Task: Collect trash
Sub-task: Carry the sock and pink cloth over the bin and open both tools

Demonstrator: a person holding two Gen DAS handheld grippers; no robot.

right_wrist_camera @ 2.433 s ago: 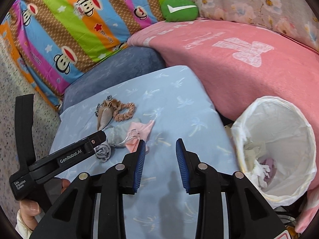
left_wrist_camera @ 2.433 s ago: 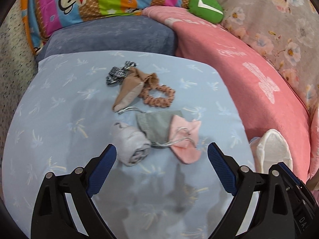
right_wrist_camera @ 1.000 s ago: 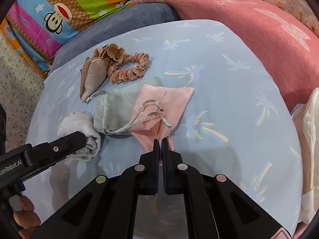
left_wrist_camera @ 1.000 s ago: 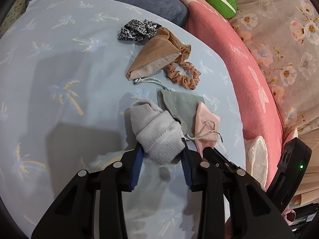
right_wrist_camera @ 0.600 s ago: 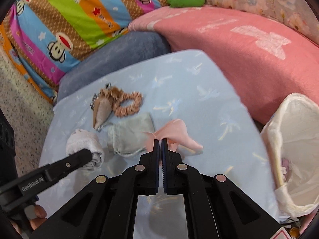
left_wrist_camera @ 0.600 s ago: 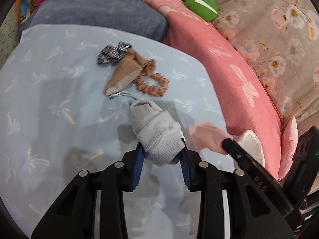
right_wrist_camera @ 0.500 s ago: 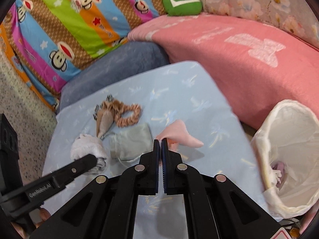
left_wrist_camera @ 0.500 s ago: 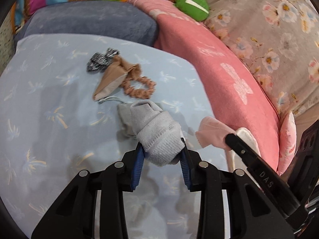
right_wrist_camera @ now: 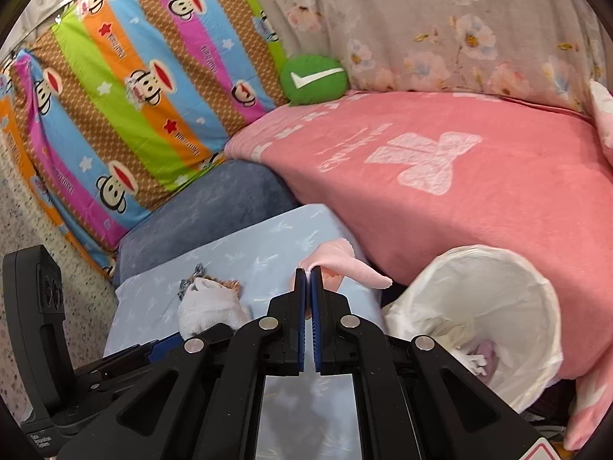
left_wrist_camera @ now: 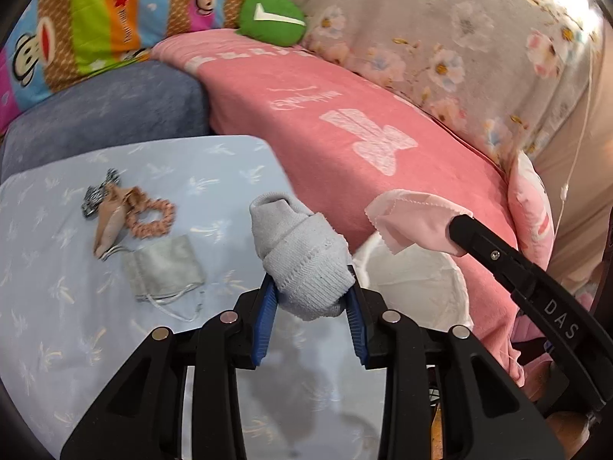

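Grey sock (left_wrist_camera: 306, 264) clamped in left hand-held gripper (left_wrist_camera: 310, 306), pink cloth (right_wrist_camera: 345, 262) in right (right_wrist_camera: 308, 280)

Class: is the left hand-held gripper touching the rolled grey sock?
Touching. The left wrist view shows the left hand-held gripper with both blue pads pressed against the rolled grey sock.

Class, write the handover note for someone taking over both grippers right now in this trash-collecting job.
Left gripper: shut on the grey sock, held above the blue sheet.
Right gripper: shut on the pink cloth, near the white-lined bin.
Done: both pieces are picked up; the bin already holds some scraps.
Left: drop both in the bin, then fetch the grey pouch, tan pouch, scrunchie and patterned piece lying on the sheet.
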